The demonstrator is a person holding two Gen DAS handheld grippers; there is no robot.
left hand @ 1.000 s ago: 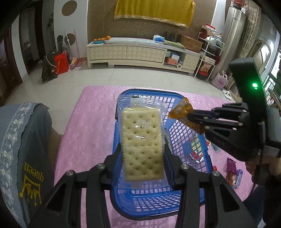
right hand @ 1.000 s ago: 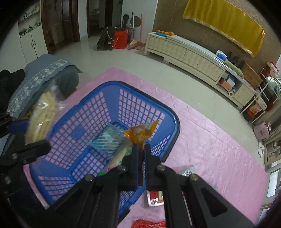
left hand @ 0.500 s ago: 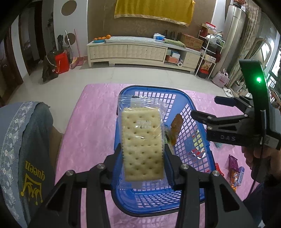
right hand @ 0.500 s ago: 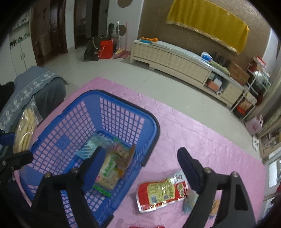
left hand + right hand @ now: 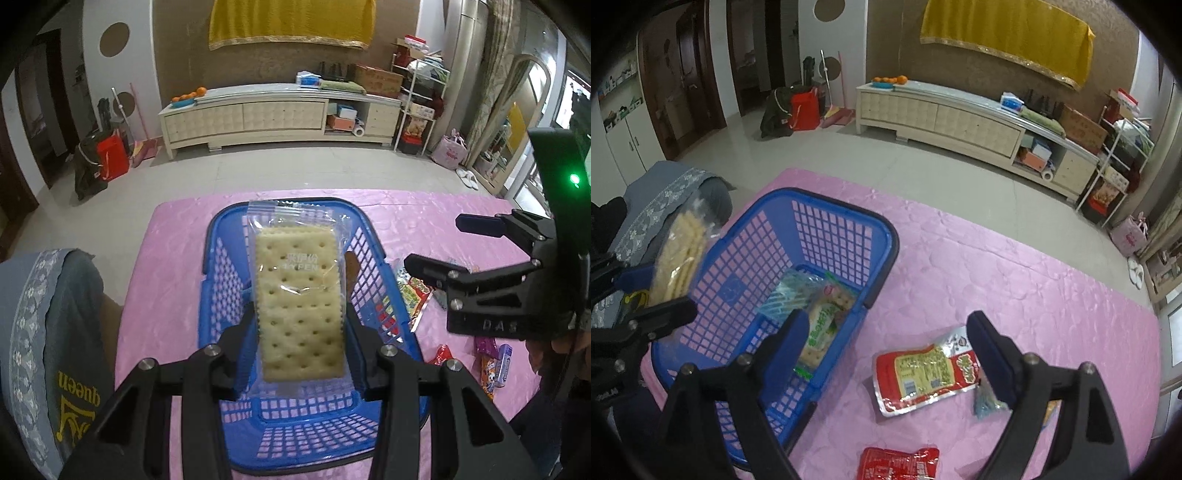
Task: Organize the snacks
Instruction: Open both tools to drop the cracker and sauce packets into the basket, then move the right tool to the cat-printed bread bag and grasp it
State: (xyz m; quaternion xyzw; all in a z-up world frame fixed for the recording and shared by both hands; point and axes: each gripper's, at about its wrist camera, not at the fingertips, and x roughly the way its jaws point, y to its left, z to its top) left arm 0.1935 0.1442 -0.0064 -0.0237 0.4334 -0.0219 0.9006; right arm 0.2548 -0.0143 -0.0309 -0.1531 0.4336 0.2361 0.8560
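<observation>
One clear-wrapped cracker pack point(image 5: 300, 306), perforated

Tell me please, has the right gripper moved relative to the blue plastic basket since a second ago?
Yes: the right gripper has pulled rightwards off the blue plastic basket, now over the pink cloth.

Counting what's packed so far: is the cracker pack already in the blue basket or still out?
Out. The left tongs grip the cracker pack upright, above the blue basket.

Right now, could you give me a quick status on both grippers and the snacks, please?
Left gripper shut on cracker pack, above basket. Right gripper open, empty, over red packet on pink cloth. Nothing in the way.
</observation>
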